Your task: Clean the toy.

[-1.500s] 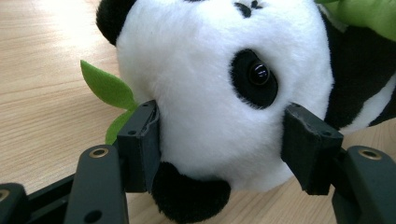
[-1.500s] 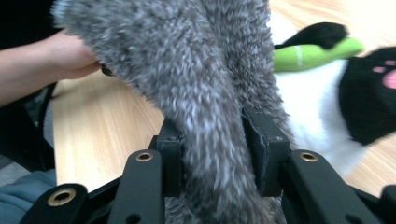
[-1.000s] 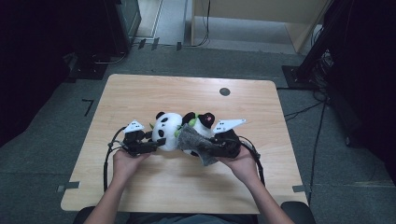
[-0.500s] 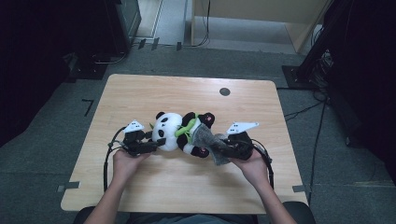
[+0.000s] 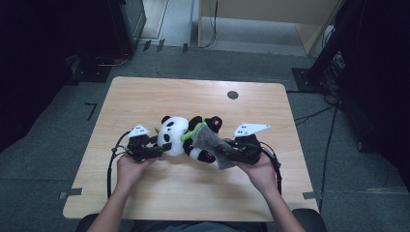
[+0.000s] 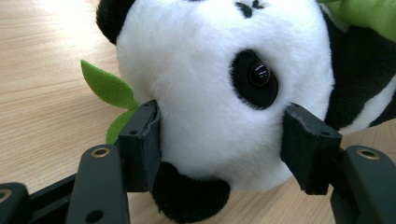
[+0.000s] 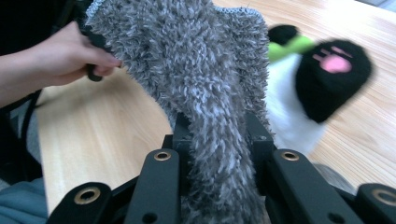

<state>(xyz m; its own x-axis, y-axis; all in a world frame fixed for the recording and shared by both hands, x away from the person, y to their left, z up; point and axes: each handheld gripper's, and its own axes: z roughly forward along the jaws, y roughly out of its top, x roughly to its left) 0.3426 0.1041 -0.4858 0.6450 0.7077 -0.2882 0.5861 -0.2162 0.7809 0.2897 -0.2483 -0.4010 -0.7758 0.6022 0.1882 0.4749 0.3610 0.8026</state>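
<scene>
A black-and-white panda plush (image 5: 176, 135) lies on its side mid-table, its head to the left, with green leaves at its neck. My left gripper (image 5: 164, 146) is shut on the panda's head (image 6: 210, 84), one jaw pressed into each side of it. My right gripper (image 5: 228, 150) is shut on a grey fuzzy cloth (image 5: 209, 139) that stretches from its jaws to the panda's body. In the right gripper view the cloth (image 7: 196, 70) rises between the jaws of the right gripper (image 7: 217, 140), and a black paw with a pink pad (image 7: 334, 79) sits blurred behind it.
The wooden table (image 5: 145, 96) has a small black round mark (image 5: 232, 94) near its far edge. Black cables (image 5: 112, 164) trail from both grippers toward the front edge. Dark equipment stands on the floor to the left and right of the table.
My right gripper has moved to the right with the grey cloth, drawing it out from the panda's body. The left gripper and the panda's head have stayed put.
</scene>
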